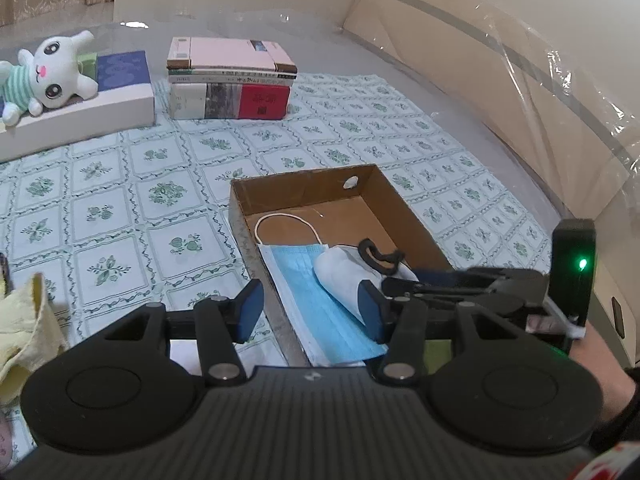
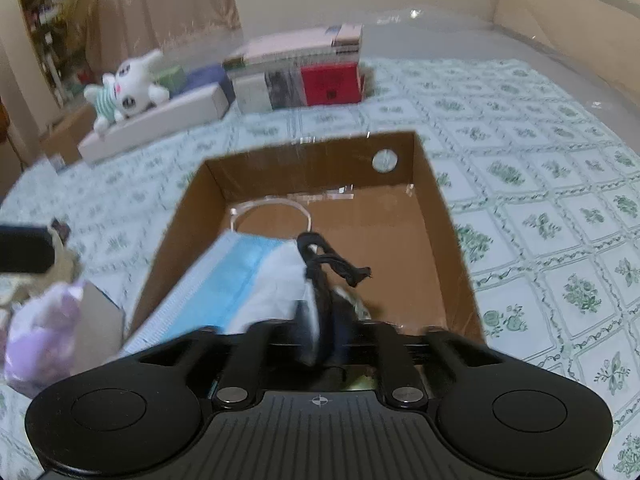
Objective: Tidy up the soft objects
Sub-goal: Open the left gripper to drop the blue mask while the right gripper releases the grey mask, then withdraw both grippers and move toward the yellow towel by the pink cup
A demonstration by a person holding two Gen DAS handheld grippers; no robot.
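- The cardboard box (image 1: pixel 336 196) stands open on the patterned cloth (image 1: pixel 132 184). In it lie a blue face mask (image 1: pixel 296 276) against the left wall and a white and black mask (image 1: pixel 340 276) partly over it, its black ear loop (image 2: pixel 336 266) sprawled on the box floor.
- Handling: both masks are judged very light, limp and thin. They will drape and slide rather than hold shape. The loops snag easily. The best hold is on the pleated body or a folded edge, not a loop alone.
- Left gripper (image 1: pixel 310 308): fingers apart, nothing between them; it hangs over the near left edge of the box.
- Right gripper (image 2: pixel 320 340): low at the near end of the box. The view is blurred there. The jaws look parted with the white and black mask lying between them, probably not pinched.
- A pale yellow cloth (image 1: pixel 28 332) lies outside the box at the left, with a lilac soft item (image 2: pixel 44 340) near it. Both appear still unsorted.
- Surface: a cloth-covered bed or table, soft underfoot for any press.
- Room: a stack of books (image 1: pixel 230 80) and a plush rabbit (image 1: pixel 52 72) on a white box (image 1: pixel 92 112) stand well apart at the far side. Plastic-wrapped panels (image 1: pixel 500 80) run along the right.
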